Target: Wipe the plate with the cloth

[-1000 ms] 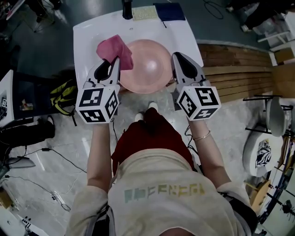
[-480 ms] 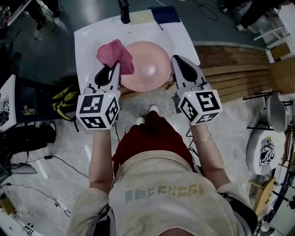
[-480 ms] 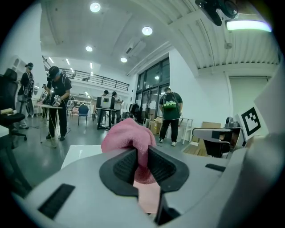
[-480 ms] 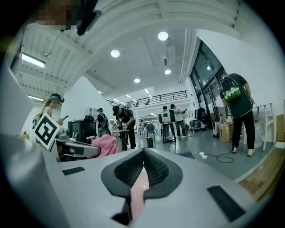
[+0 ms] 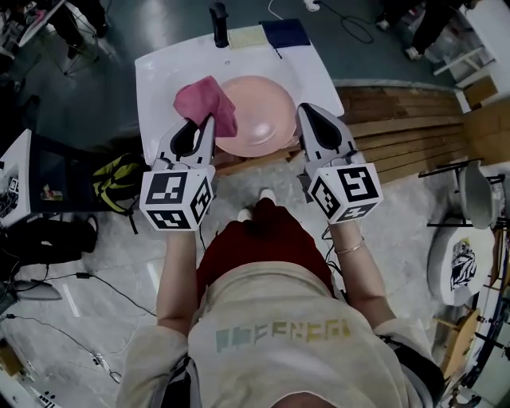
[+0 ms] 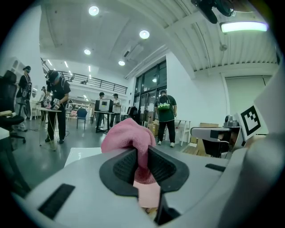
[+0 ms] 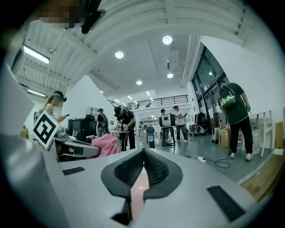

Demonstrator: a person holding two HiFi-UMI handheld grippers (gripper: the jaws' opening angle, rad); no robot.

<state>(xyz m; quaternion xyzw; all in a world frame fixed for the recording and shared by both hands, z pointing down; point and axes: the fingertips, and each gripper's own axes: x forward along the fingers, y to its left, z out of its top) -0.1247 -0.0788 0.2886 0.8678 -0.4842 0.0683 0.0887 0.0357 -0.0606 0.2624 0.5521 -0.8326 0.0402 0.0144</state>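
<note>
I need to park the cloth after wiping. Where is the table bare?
Bare table runs along the left edge beside the cloth, with a smaller patch right of the plate. The far edge is crowded: a dark post, a yellowish pad, a dark blue pad.

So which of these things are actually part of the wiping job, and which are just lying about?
In use: cloth, gripped by the left gripper; plate, rim gripped by the right gripper.

Lying about: dark upright object, pale pad and dark blue item at the table's far edge; yellow-and-black bag on the floor.
</note>
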